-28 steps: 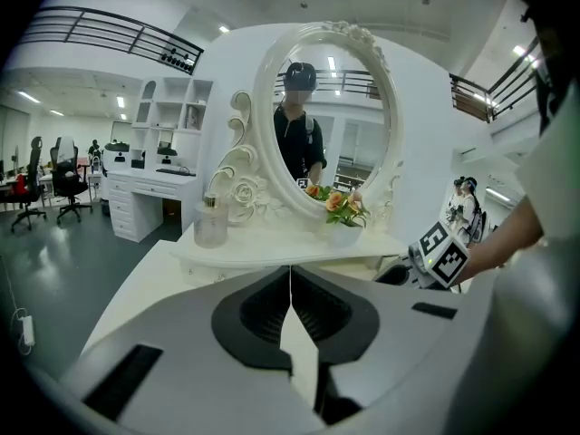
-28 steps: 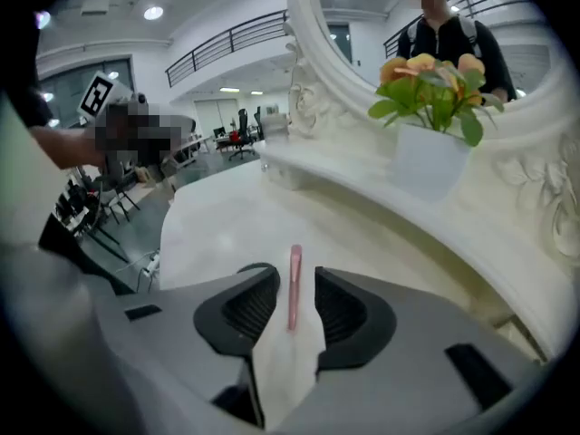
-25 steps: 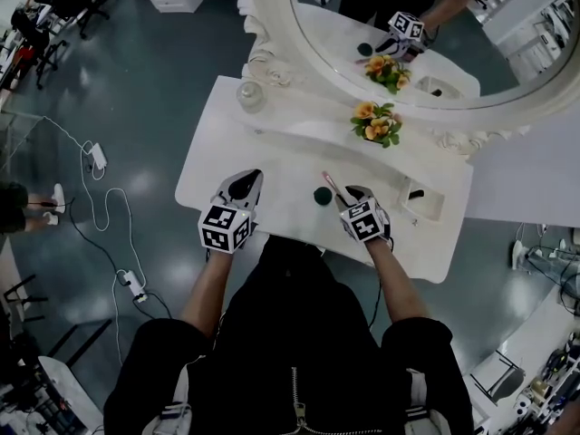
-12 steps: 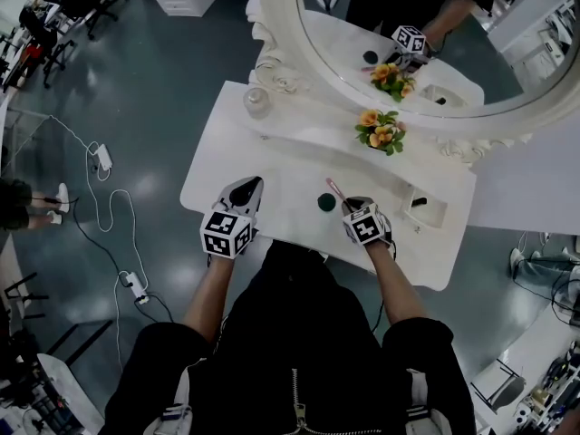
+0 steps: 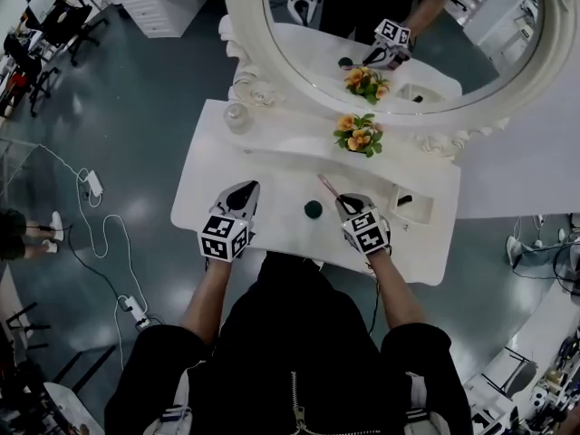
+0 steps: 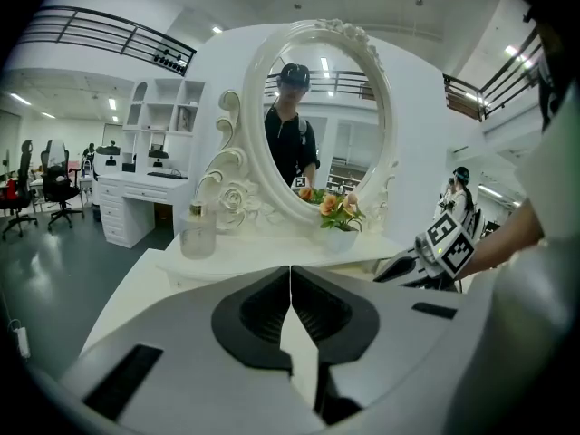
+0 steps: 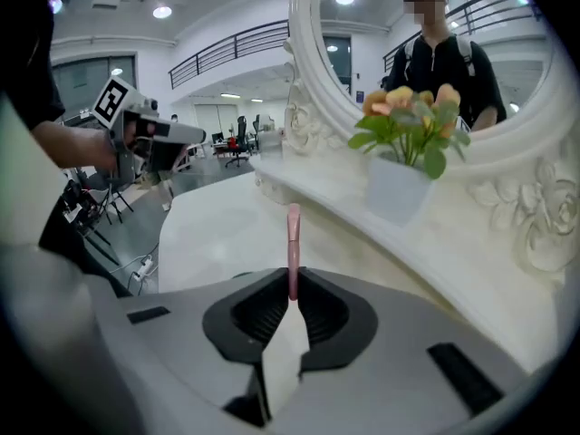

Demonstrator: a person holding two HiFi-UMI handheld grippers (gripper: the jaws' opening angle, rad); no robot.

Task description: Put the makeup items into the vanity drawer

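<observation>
While the right claw (image 5: 342, 201), just closed, pinches the pink stick (image 5: 326, 187), lift it clear toward the drawer (image 5: 420, 212). The left claw (image 5: 246, 188) is shut, empty.

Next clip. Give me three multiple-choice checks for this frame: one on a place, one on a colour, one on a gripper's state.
1. Where on the vanity top does the dark round item lie?
A. At its far left edge
B. Between the two grippers
C. At its far right edge

2. What colour is the slim stick in the right gripper?
A. Blue
B. Green
C. Pink

3. How do the jaws of the left gripper stand?
A. Together, nothing between them
B. Wide apart
C. Clamped on something

Answers:
1 B: the head view shows it on the white top between both grippers.
2 C: it shows pink where the right gripper's jaws, which have just been closing, pinch it.
3 A: the left gripper view shows the jaws meeting with nothing between them.
</observation>
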